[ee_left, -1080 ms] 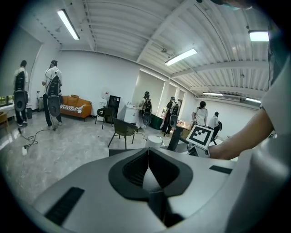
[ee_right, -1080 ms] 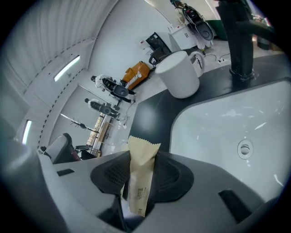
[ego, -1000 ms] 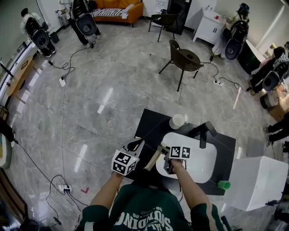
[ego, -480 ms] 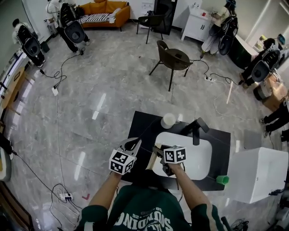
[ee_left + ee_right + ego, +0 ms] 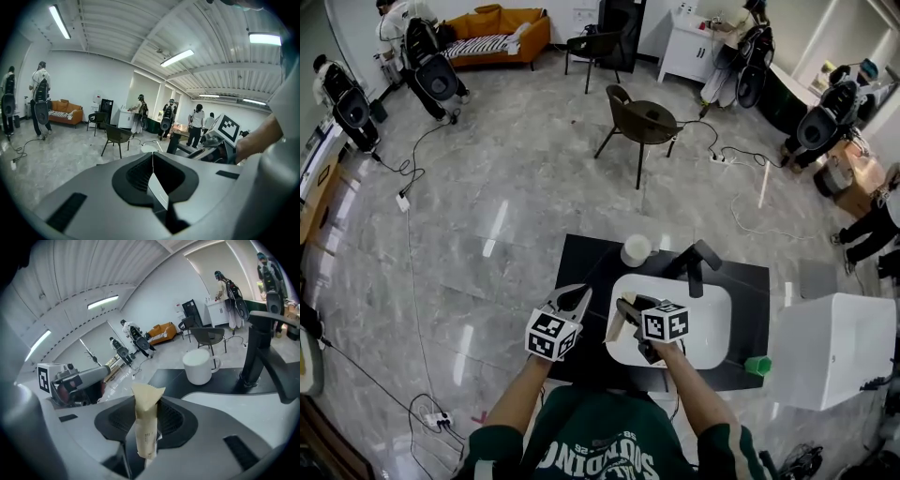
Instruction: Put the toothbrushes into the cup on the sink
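- Your left hand-held gripper (image 5: 151, 158) hovers at the near-left edge of the counter (image 5: 581, 267); its jaws are together, with nothing between them.
- Your right hand-held gripper (image 5: 148, 405) has rolled since a second ago, and its jaws have just been closing; they clamp the paper-wrapped toothbrush (image 5: 146, 427), held above the left rim of the sink (image 5: 717, 328); the pickup looks done.
- The cup (image 5: 199, 365) stands on the counter behind the sink, well apart from the toothbrush; delivery remains.

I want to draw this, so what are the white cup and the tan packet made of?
The cup looks like glazed ceramic, maybe plastic: thick wall, smooth white surface, loop handle. The packet looks like matte kraft paper: tan, creased, with a zigzag-cut top edge. What it wraps is hidden.
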The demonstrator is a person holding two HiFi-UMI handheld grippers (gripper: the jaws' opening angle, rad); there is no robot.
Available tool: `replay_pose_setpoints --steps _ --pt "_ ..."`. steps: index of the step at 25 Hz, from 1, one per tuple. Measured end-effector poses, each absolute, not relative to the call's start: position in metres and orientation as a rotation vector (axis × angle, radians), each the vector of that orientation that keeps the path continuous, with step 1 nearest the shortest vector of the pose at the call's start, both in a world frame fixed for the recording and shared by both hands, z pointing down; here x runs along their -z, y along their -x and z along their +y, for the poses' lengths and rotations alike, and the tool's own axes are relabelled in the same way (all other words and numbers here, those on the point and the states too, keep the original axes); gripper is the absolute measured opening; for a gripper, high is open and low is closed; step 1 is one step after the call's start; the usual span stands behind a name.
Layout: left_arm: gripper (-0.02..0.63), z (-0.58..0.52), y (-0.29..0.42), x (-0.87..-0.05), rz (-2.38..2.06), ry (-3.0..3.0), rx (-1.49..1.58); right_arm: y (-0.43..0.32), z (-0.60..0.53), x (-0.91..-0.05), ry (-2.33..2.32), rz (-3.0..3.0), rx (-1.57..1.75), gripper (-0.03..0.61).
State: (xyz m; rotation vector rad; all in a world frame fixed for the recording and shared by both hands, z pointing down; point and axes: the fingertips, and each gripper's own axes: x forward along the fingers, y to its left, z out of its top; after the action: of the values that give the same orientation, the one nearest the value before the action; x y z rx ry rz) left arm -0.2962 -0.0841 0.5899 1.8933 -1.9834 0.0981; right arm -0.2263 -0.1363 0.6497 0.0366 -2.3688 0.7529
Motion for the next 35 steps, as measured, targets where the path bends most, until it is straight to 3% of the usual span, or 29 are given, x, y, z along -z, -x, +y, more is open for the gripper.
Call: replay_pose_setpoints --steps 25,35 --pt "0.012 -0.094 0.299 -0.587 -1.976 -1.907 -0.088 0.280 -0.262 -0.489 -0.293 -2.781 -0.479 0.143" --pt "0.012 -0.092 0.314 -0.592 -1.992 -1.868 -0.077 0.307 -0.303 -0.477 -0.381 -2.806 -0.409 0.143"
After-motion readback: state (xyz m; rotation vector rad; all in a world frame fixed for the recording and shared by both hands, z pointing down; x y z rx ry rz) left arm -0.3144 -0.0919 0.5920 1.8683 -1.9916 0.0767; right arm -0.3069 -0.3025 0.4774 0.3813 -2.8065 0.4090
